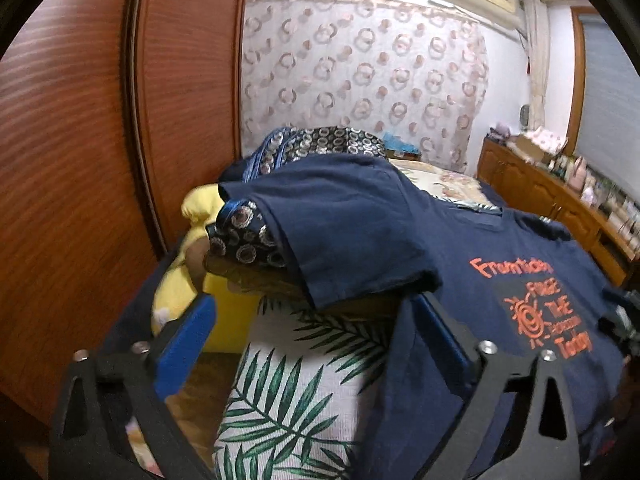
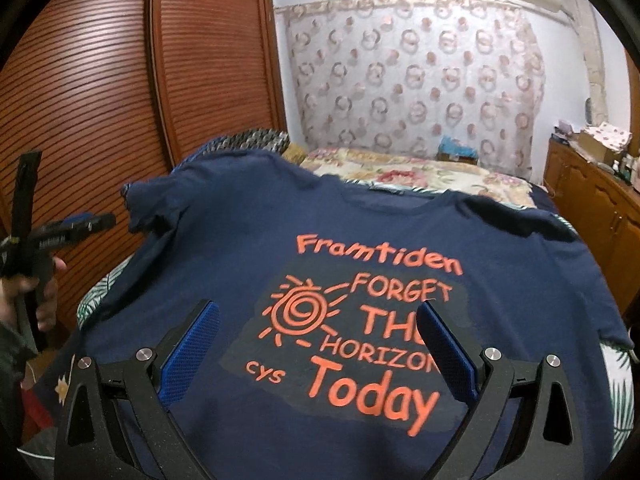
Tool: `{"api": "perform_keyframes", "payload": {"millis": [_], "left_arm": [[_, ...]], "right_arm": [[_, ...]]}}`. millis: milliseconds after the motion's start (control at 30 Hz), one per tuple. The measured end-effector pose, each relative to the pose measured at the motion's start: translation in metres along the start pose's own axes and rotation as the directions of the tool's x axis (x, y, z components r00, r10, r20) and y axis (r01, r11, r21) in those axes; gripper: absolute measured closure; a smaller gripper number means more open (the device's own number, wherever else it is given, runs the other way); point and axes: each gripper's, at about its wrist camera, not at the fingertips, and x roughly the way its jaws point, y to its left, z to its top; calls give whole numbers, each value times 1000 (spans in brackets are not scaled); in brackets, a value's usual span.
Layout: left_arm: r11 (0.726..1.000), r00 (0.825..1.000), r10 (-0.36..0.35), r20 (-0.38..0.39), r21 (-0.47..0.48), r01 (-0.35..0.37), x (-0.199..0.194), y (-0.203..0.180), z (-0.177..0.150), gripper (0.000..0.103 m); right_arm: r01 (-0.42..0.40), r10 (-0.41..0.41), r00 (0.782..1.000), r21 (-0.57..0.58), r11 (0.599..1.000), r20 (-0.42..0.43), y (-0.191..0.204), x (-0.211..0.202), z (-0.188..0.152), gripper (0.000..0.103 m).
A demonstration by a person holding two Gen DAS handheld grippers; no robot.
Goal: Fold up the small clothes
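Observation:
A navy T-shirt (image 2: 248, 240) with an orange print (image 2: 360, 340) lies spread front-up on the bed, collar away from me. Its left sleeve (image 1: 340, 232) drapes over a dark ring-patterned cushion (image 1: 248, 240). My left gripper (image 1: 316, 320) stands open at the shirt's left edge below that sleeve. Its right finger (image 1: 440, 332) is over the navy cloth and its left finger (image 1: 196, 336) is off the bed's side. Nothing is pinched between them. My right gripper (image 2: 320, 320) hangs open above the print, holding nothing. In the right wrist view the left gripper (image 2: 96, 222) shows at far left, held by a hand.
The bed has a palm-leaf sheet (image 1: 288, 400) and a floral cover (image 2: 420, 176) further back. A yellow soft toy (image 1: 184, 272) sits at the bed's left side. Louvred wooden wardrobe doors (image 2: 100, 100) stand close on the left, and a wooden sideboard (image 1: 560, 200) with several items runs along the right.

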Motion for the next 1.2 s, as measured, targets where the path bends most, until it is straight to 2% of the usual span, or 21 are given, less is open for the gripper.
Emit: {"api": "perform_keyframes", "payload": {"millis": [100,267,433,600,767,867,900,1000,1200], "left_arm": [[997,998,-61,-29,-48,60,11,7,0,31],[988,989,-124,-79,-102,116,35,9,-3,35],[979,979,-176,-99,-122,164,44,3,-7,58],[980,978,-179,-111,-111,167,48,7,-6,59],[977,973,-204,-109,-91,195,46,6,-3,70],[975,971,-215,-102,-75,208,44,7,0,86],[975,971,-216,-103,-68,210,43,7,1,98],[980,977,-194,-86,-51,190,36,8,5,101],[979,979,-202,-35,6,202,14,-4,29,101]], "right_arm": [[-5,5,1000,-11,1000,-21,-2,6,7,4],[-10,8,999,-44,999,-31,-1,16,13,4],[-12,10,999,-60,998,-31,4,19,14,4],[-15,14,999,-56,998,-33,8,20,8,4],[-16,14,999,-53,998,-30,13,21,3,4],[-19,18,999,-50,999,-30,16,20,1,4],[-19,18,999,-50,999,-31,15,21,2,4],[-21,20,999,-50,999,-31,14,21,3,4],[-21,20,999,-52,998,-29,15,20,3,4]]}}
